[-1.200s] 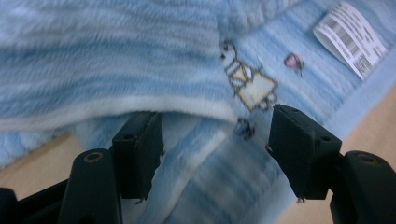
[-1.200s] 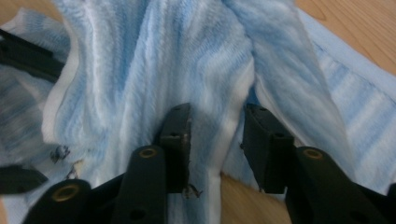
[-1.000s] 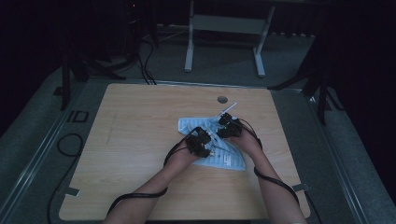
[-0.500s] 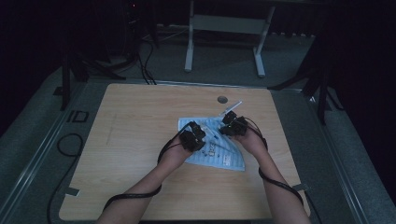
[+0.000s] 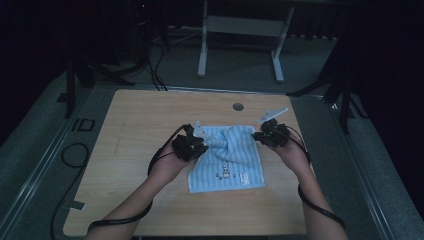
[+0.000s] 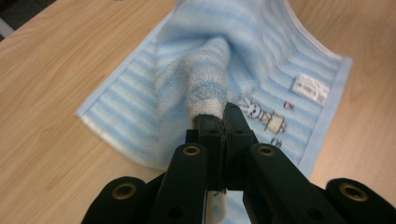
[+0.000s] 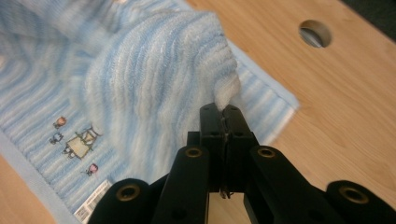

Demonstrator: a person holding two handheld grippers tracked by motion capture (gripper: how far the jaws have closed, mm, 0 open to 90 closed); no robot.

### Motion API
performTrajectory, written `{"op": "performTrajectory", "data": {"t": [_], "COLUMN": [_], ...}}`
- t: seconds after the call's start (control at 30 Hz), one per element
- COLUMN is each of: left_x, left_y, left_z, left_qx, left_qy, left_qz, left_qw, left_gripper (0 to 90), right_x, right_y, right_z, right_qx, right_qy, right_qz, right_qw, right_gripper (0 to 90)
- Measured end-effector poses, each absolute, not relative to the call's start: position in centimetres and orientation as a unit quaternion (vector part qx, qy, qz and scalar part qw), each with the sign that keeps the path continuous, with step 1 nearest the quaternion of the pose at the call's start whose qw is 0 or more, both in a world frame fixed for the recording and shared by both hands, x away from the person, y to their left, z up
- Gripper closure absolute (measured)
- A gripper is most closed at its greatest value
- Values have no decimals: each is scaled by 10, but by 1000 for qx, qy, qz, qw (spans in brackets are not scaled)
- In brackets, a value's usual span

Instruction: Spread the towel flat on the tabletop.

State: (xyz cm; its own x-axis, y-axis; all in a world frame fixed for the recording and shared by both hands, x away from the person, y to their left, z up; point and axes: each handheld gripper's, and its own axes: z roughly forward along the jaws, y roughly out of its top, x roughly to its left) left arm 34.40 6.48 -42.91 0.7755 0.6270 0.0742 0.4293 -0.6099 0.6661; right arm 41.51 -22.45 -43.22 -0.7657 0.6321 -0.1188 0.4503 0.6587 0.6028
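Pinching the far edge of a light-blue striped towel [image 5: 227, 162] at two points, both grippers hold that edge raised off the wooden table [image 5: 145, 120] in the high view. Left gripper [image 5: 196, 141] sits at the towel's 10 o'clock corner; in the left gripper view its tips [image 6: 223, 122] are pressed together on a bunched, tube-like fold of terry, with a strip of white hem showing below them. Right gripper [image 5: 263, 134] sits at the towel's 2 o'clock corner; in the right gripper view its tips [image 7: 223, 120] are likewise closed tight on a peak of cloth at the white-edged corner. Jaws of both have just been closing, with cloth between them. Towel lies a little right of table centre; its near half rests flat on the wood, while the far half rises and sags in a shallow fold between the two grips. Small cartoon print [image 5: 225, 170] and a white label [image 5: 244, 176] lie on the flat near part, towards 6 o'clock. Round cable hole [image 5: 238, 106] in the tabletop sits at 12 o'clock from the towel, apart from it. Black cables trail from each gripper back along the forearms.
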Motion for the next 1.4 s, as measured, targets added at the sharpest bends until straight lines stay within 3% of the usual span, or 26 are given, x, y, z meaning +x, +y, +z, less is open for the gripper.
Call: {"op": "performTrajectory", "data": {"t": [0.2,0.4,0.6,0.87,1.0,1.03,1.07,1.2,1.23,1.4], "left_x": [327,324,331,344,343,341,339,327,323,300], "left_y": [90,107,113,114,117,119,122,127,127,106], "left_z": [-436,-474,-505,-533,-530,-525,-520,-501,-496,-482], "left_qx": [878,876,875,879,875,872,867,856,852,867], "left_qy": [316,347,370,384,386,389,391,388,389,343], "left_qz": [138,101,85,65,73,78,82,92,96,101], "left_qw": [332,320,299,276,282,288,297,329,336,347], "left_gripper": [881,880,880,878,874,835,793,740,686,697], "right_x": [387,358,351,355,356,353,352,349,349,365], "right_y": [-247,-253,-257,-256,-254,-253,-255,-261,-266,-267], "right_z": [-428,-459,-503,-531,-529,-523,-517,-498,-487,-470], "right_qx": [307,310,325,342,338,333,330,334,336,344], "right_qy": [889,895,903,904,906,907,907,898,894,886], "right_qz": [300,288,263,247,244,243,247,269,275,280], "right_qw": [161,138,101,74,73,81,80,97,113,137], "right_gripper": [892,892,892,888,879,793,764,764,764,898]}}
